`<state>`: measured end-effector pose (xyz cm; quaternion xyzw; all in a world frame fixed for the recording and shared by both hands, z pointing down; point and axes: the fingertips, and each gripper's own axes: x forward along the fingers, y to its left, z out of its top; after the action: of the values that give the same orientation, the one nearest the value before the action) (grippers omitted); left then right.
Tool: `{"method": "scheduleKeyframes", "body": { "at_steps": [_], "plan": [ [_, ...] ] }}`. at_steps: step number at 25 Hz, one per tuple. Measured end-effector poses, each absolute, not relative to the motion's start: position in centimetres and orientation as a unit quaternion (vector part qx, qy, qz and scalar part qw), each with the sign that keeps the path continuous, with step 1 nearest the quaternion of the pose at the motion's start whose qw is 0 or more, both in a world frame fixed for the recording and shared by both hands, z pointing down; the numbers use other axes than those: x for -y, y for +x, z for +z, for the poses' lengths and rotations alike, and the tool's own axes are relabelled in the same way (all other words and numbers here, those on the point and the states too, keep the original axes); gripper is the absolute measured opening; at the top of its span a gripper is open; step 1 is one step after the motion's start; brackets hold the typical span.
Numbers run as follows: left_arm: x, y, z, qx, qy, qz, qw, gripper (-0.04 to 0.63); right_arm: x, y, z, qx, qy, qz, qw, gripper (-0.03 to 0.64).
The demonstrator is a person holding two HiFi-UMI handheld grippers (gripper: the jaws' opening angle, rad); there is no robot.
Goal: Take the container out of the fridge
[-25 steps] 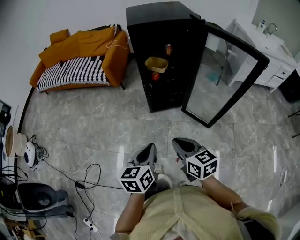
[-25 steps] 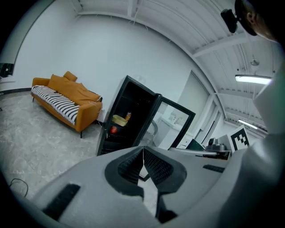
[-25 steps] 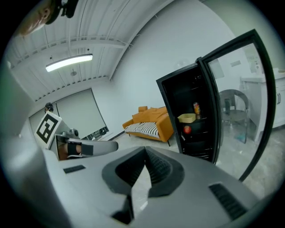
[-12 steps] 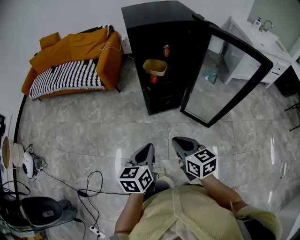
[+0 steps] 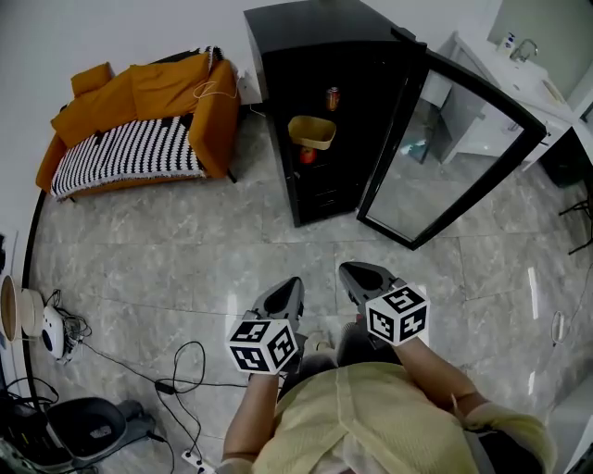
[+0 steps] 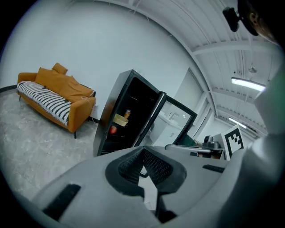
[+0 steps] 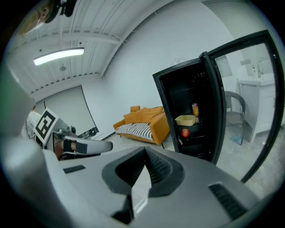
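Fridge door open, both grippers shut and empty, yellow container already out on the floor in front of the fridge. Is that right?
Not quite. The yellow container is not on the floor: it sits on a shelf inside the fridge, as the head view shows. The door is open, and the left gripper and right gripper are shut and empty.

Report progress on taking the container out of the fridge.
Done: the fridge door stands open. In hand: nothing; the left gripper and right gripper are shut, empty, far short of the fridge. Left: reach the yellow container inside, grip it, bring it out.
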<state>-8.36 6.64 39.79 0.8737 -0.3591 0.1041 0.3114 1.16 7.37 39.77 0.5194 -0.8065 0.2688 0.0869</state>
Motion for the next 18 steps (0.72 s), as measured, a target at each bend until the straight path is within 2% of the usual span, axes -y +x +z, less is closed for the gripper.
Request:
{"method": "scheduleKeyframes", "body": {
  "at_steps": [3,11,18],
  "plan": [
    [-6.2,-8.5,40.2,0.358,0.869,0.109,0.324,0.020,-6.8,1.0,39.9,0.807,0.519,0.266,0.090,0.028],
    [-4.2,-8.5,40.2,0.370,0.872,0.131,0.292,0.020,-3.4,1.7,40.2,0.813,0.515,0.254,0.099,0.028],
    [-1.1,-7.7,41.1,0.395,0.859,0.128,0.300,0.020,0.8,3.1,40.9,0.826,0.496,0.239,0.122,0.028]
  ]
}}
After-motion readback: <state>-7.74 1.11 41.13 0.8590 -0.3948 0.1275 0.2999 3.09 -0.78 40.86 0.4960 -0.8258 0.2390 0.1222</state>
